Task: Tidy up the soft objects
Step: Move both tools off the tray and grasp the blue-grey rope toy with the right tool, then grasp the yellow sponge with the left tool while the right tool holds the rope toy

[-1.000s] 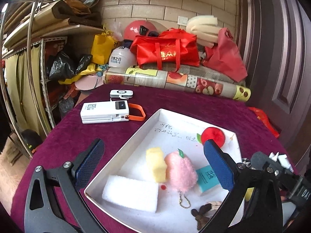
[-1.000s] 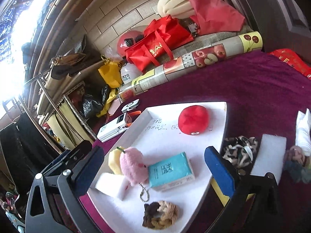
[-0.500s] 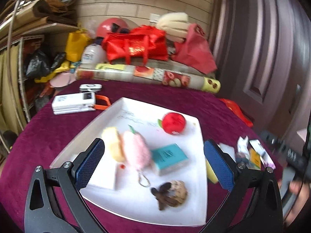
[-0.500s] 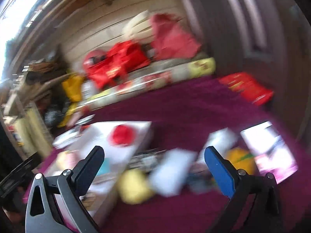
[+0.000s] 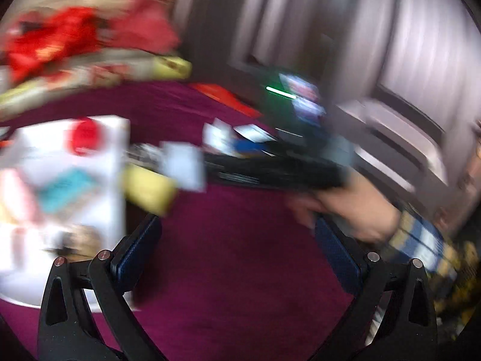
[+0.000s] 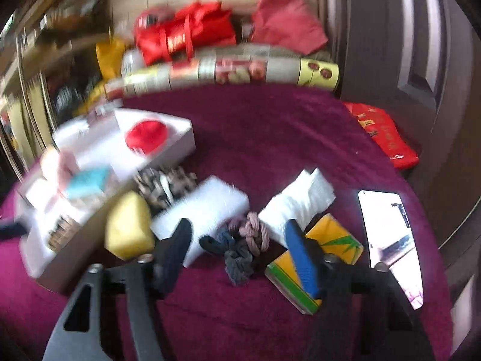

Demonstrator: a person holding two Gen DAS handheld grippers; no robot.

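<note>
A white tray [image 6: 180, 146] on the purple cloth holds a red plush ball [image 6: 146, 136], a teal packet [image 6: 88, 180] and other soft items. Beside it lie a yellow sponge [image 6: 127, 230], a white foam block [image 6: 204, 210], a leopard scrunchie [image 6: 163, 185], knotted pink and grey hair ties [image 6: 242, 245] and a white tissue pack [image 6: 299, 203]. My right gripper [image 6: 237, 240] is open, its fingers either side of the hair ties. My left gripper [image 5: 237, 240] is open over bare cloth, right of the tray [image 5: 117, 162]; that view is blurred. The right gripper's black body [image 5: 270, 168] crosses it.
A yellow-green packet [image 6: 318, 258] and a lit phone [image 6: 390, 240] lie at the right. A red packet [image 6: 381, 132] lies near the door. A patterned roll [image 6: 228, 72] and red bags [image 6: 186, 36] line the back. Shelving stands at the left.
Both cameras swung right, away from the tray. My right gripper has come down over the loose items and now straddles the hair ties. The left view is now heavily blurred.
</note>
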